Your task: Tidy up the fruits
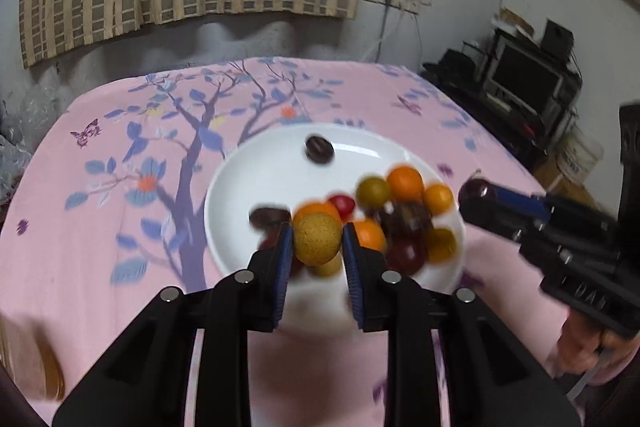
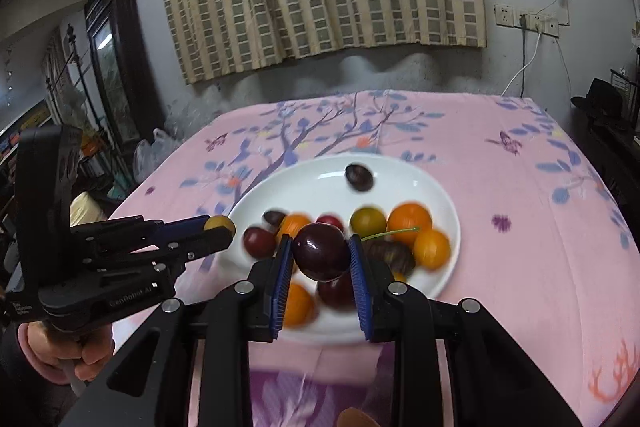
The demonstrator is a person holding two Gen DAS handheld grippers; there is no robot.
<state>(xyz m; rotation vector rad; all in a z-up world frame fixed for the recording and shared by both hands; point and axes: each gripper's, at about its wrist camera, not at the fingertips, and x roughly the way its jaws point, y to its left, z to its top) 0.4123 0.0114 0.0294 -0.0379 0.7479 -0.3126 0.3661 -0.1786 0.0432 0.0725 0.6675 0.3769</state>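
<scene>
The yellow fruit point(image 1: 317, 238) and the dark cherry point(image 2: 320, 251) are both lifted above the white plate point(image 1: 260, 179) on the table point(image 1: 80, 227). I fear they slip out, because they are round and smooth. My left tongs point(image 1: 316, 247) pinch the yellow one, my right tongs point(image 2: 320, 259) the cherry.

Pink floral-cloth table point(image 2: 520, 267) carries white plate point(image 2: 420, 183) near its middle.

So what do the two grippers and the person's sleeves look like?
Both grippers, the left gripper and the right gripper, are matte black plastic with ribbed blue pads inside the jaws and round silver pivot bolts. The left one carries pale lettering on its body. A pink sleeve shows.
</scene>
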